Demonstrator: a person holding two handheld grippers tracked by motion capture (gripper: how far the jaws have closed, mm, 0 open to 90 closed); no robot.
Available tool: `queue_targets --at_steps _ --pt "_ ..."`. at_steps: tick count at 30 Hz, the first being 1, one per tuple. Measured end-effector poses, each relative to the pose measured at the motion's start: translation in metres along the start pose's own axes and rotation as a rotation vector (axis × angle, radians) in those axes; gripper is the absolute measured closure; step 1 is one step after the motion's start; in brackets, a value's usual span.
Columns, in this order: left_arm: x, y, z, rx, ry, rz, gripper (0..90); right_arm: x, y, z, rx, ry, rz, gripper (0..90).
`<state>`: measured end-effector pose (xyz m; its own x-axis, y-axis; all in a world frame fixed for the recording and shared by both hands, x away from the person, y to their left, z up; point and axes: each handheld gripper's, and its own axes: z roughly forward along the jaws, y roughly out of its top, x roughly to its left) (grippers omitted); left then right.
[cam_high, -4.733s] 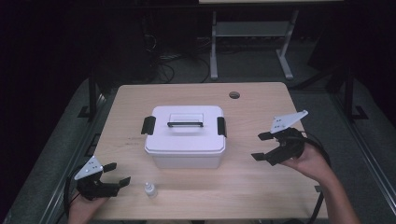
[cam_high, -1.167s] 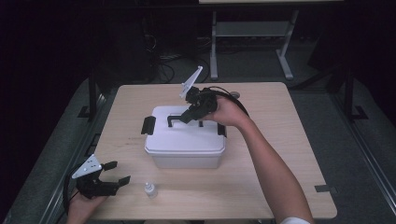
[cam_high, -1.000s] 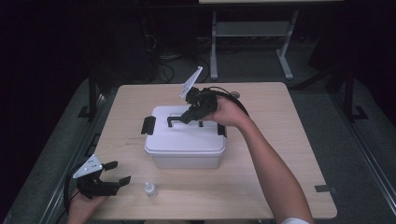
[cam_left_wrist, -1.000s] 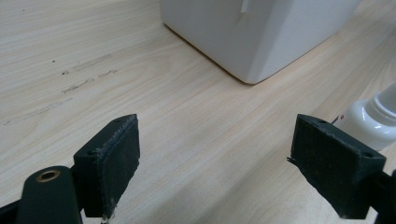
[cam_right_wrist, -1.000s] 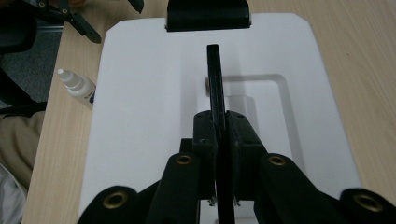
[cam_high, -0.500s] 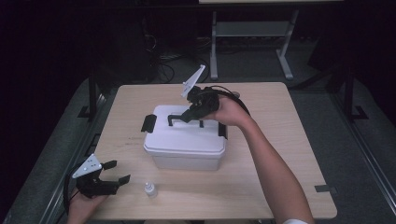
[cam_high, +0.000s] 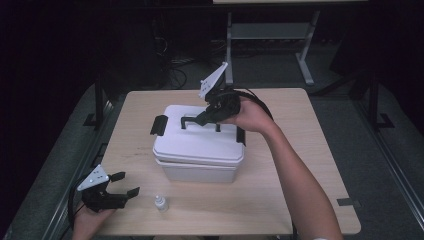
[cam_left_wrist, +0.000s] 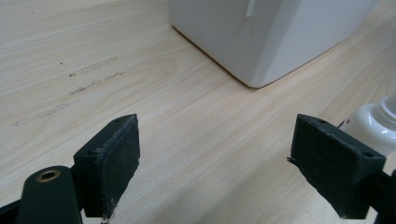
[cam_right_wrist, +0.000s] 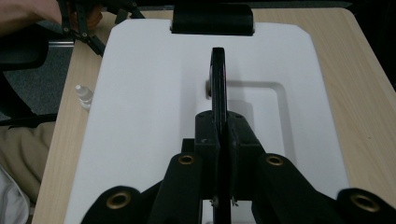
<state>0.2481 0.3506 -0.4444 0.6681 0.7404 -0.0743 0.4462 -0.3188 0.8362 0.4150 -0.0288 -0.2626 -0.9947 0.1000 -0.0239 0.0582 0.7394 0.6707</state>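
1. We see the white box near the middle of the wooden bench, its lid on top and tilted up a little at the near edge in the high view.
2. Our right tongs reach over the lid from the far right side and are pressed together on the black handle, which stands upright between the pads in the right gripper view.
3. The handle rises from a shallow recess in the lid; a black latch sits at the lid's far edge in that view, and another latch shows at the box's left end from above.
4. Our left tongs rest low at the near left corner of the bench, well apart from the box, spread wide with nothing between the pads.
5. A small white bottle stands upright on the bench just to the right of the left tongs, near the front of the box; in the left gripper view it sits just behind the right-hand pad.
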Motion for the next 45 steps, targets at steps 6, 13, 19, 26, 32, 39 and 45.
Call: queue_targets --at_steps 6,13,19,26,32,39,45 --pt "0.000 0.000 0.000 0.001 0.004 -0.002 15.7 0.006 -0.002 -0.017 0.000 -0.021 0.003 84.0" --pt "0.000 -0.001 -0.001 0.004 0.004 -0.006 15.7 0.011 -0.008 -0.035 0.000 -0.045 0.011 84.0" --pt "0.000 -0.001 0.000 0.012 0.003 -0.001 15.7 0.016 -0.018 -0.054 -0.006 -0.076 0.015 83.9" --pt "-0.001 0.001 0.000 0.007 0.003 -0.003 15.7 0.026 -0.040 -0.083 -0.006 -0.120 0.041 84.0" --pt "-0.003 0.002 0.002 0.007 -0.001 -0.001 15.7 0.031 -0.055 -0.097 -0.007 -0.145 0.061 83.9" --pt "-0.004 0.002 0.002 0.012 0.001 0.000 15.7 0.040 -0.073 -0.118 -0.012 -0.176 0.092 84.0" --pt "-0.004 0.002 0.003 0.018 0.001 -0.001 15.7 0.045 -0.084 -0.130 -0.006 -0.194 0.108 83.9"
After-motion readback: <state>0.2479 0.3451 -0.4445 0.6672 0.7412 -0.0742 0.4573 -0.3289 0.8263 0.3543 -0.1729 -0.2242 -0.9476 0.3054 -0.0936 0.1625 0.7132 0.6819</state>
